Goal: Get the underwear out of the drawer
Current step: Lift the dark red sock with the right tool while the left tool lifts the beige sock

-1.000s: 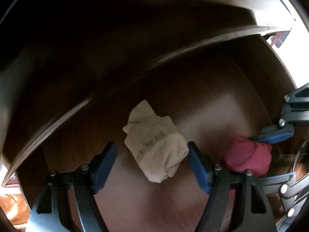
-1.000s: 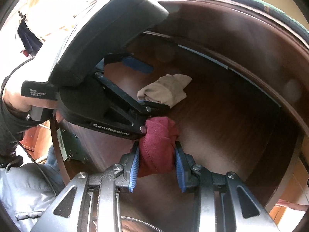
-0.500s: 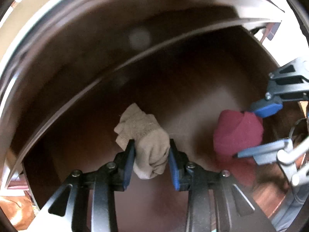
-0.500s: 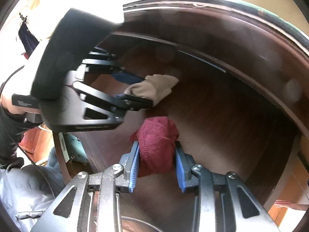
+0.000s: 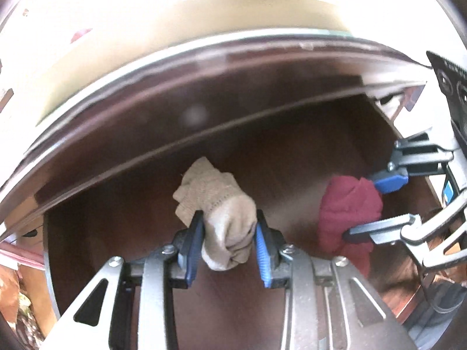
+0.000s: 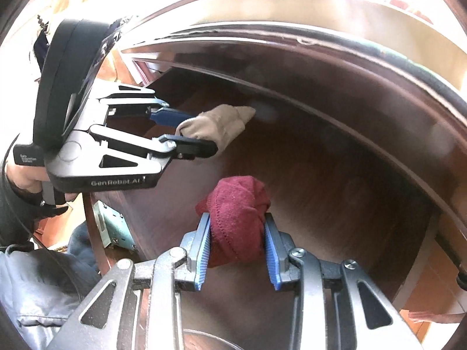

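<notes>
The left gripper (image 5: 227, 233) is clamped on a balled-up beige pair of underwear (image 5: 221, 213); its blue pads have just closed in on the cloth, which now bulges between them with a loose corner sticking out beyond the tips. The right gripper (image 6: 236, 239) is likewise clenched around a rolled maroon pair of underwear (image 6: 236, 218), pinched across the middle of the bundle. Both bundles hang over the dark wooden floor of the open drawer (image 5: 292, 151), the beige one nearer its back wall, the maroon one nearer the front; whether either touches the floor cannot be told. In the right wrist view a hand (image 6: 20, 175) grips the handle of the left tool. These are soft knit garments, judged very light, limp and easily squashed, so there is nothing to break and little to slip: the ribbed pads should bite well into the fabric. The sensible hold is across the thick middle of each roll, as here, since a pinch on a loose edge would likely let the bundle unroll and trail. The dangling beige corner could catch on the drawer's front edge when lifted clear.
</notes>
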A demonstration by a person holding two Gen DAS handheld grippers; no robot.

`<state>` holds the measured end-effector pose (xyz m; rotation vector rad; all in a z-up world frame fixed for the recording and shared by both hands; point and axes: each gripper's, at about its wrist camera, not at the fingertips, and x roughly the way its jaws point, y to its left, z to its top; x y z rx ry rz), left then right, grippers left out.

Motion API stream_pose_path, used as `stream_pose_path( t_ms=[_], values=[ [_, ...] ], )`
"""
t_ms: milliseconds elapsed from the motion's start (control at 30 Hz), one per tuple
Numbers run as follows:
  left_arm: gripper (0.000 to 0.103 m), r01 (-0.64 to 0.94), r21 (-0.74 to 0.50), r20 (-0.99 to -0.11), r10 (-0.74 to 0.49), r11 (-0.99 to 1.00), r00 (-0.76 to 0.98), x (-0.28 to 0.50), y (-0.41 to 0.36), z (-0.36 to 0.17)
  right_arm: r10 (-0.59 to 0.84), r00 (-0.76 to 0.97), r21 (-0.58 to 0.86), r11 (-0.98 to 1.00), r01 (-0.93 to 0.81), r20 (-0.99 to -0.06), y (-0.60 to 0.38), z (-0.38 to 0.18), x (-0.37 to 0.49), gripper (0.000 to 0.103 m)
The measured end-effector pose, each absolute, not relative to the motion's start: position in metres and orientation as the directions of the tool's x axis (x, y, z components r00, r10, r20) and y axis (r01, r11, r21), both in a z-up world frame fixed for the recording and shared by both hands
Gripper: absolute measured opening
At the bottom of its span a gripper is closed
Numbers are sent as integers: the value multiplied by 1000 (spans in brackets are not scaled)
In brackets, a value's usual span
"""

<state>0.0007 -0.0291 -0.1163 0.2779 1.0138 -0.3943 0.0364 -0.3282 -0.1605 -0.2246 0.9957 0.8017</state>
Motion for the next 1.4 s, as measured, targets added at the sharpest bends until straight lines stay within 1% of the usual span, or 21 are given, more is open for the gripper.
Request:
stream_pose_path(
  t_ms=[467, 733, 933, 1400],
  values=[
    [31, 371, 65, -760, -195, 926, 620, -17, -16, -106, 509, 336, 160, 706, -690, -793, -340, -151, 23, 36],
    [31, 338, 69, -723, -186, 939, 665, -15, -16, -98, 520, 379, 144, 713, -686, -766, -354, -144, 14, 36],
    [31, 322, 66, -698, -187, 944, 691, -16, -14, -92, 538, 425, 126, 714, -689, -728, -365, -137, 4, 36],
    [31, 299, 84, -651, -175, 950, 739, -22, -7, -86, 565, 487, 124, 728, -675, -666, -384, -125, -5, 36]
  ],
)
